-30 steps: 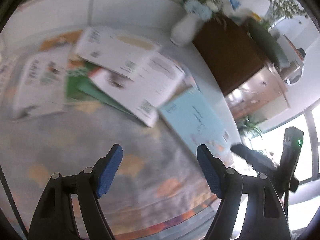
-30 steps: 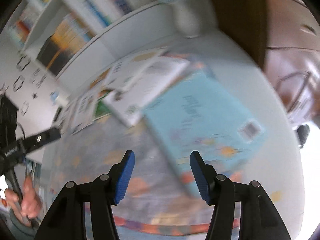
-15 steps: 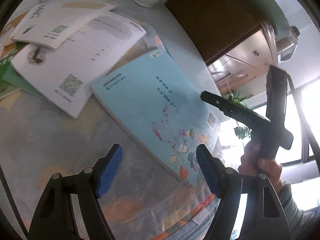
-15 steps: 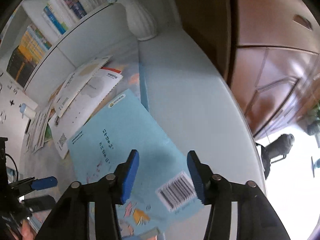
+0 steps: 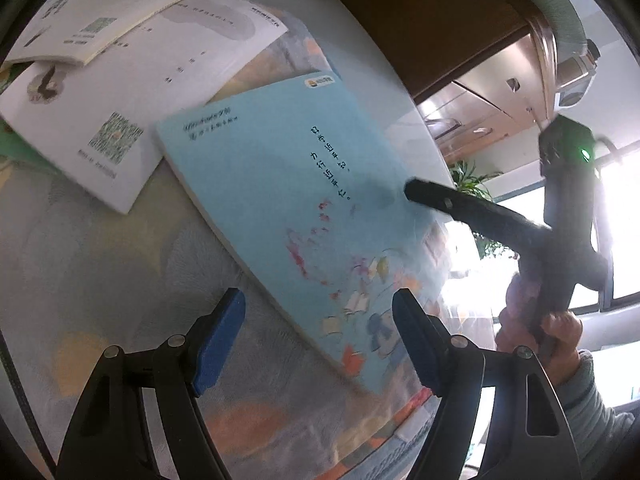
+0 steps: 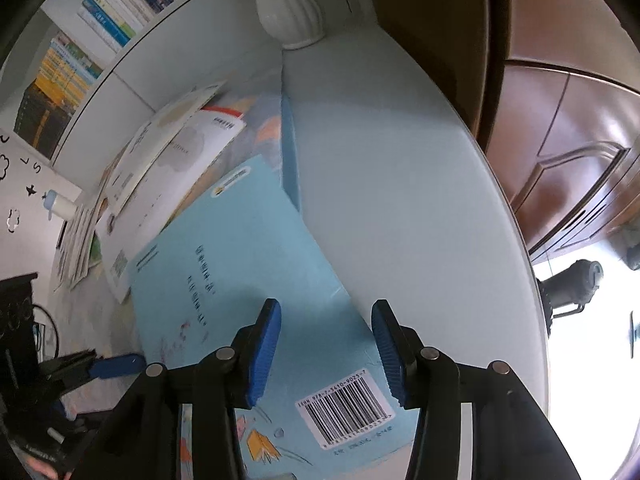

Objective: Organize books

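Lying flat near the table's (image 6: 420, 200) right edge, the blue book (image 5: 280, 200) is sitting between the spread left gripper (image 5: 318, 338); the right gripper (image 6: 326, 352) is hovering spread over its barcode corner.

Your right gripper (image 6: 326, 350) hovers with its blue pads apart, straddling the right edge of the light blue book (image 6: 248, 280); nothing is pinched. The book's barcode (image 6: 346, 408) lies just below the claw. Ahead and to the left sit overlapping white booklets (image 6: 168, 168), and a white vase (image 6: 288, 12) stands far ahead.
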`<state>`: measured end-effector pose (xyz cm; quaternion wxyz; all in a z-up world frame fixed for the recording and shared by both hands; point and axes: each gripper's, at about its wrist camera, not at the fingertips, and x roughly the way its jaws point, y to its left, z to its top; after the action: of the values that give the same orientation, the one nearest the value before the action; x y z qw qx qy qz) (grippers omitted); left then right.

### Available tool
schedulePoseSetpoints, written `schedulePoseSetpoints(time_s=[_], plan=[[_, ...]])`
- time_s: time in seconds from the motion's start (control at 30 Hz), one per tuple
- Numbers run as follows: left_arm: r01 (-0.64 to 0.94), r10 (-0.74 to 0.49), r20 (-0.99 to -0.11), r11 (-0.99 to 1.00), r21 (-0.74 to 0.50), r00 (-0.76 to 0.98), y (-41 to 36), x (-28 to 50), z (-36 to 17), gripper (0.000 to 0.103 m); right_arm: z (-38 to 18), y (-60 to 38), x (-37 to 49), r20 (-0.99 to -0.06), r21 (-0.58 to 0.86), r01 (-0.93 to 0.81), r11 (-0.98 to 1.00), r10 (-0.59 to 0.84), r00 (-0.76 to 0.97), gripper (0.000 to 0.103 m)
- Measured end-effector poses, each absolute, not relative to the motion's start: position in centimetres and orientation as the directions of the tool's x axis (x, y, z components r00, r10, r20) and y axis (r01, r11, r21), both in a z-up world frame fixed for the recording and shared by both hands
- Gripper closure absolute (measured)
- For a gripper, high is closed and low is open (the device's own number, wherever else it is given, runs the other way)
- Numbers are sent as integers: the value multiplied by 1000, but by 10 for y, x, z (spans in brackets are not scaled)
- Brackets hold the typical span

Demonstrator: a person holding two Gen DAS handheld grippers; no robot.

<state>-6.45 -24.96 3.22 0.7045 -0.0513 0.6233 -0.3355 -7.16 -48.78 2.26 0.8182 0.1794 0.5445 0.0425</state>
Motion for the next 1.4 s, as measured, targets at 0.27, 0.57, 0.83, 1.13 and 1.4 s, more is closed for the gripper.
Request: schedulePoseSetpoints(time_s=[0.27, 0.57, 0.83, 1.13, 1.4], plan=[[442, -479, -878, 787, -431, -4, -219, -83, 33, 29, 26, -435, -131, -871, 386, 34, 922, 352, 342, 56], [467, -467, -884, 781, -415, -4, -218, -90, 29, 29, 20, -428, -118, -865, 399, 55, 915, 355, 355, 54], [434, -501, -865, 785, -442, 25, -202, -94, 28, 29, 57, -430, -128, -769, 529, 29, 848, 465, 438, 51], [275, -615, -787, 764, -584, 38, -148, -85, 24, 29, 114, -375, -119, -510, 749, -197, 632, 740, 438, 51], [58, -476, -829, 875, -482, 293, 7, -101, 62, 29, 136, -283, -89, -399, 800, -340, 494, 862, 312, 51]])
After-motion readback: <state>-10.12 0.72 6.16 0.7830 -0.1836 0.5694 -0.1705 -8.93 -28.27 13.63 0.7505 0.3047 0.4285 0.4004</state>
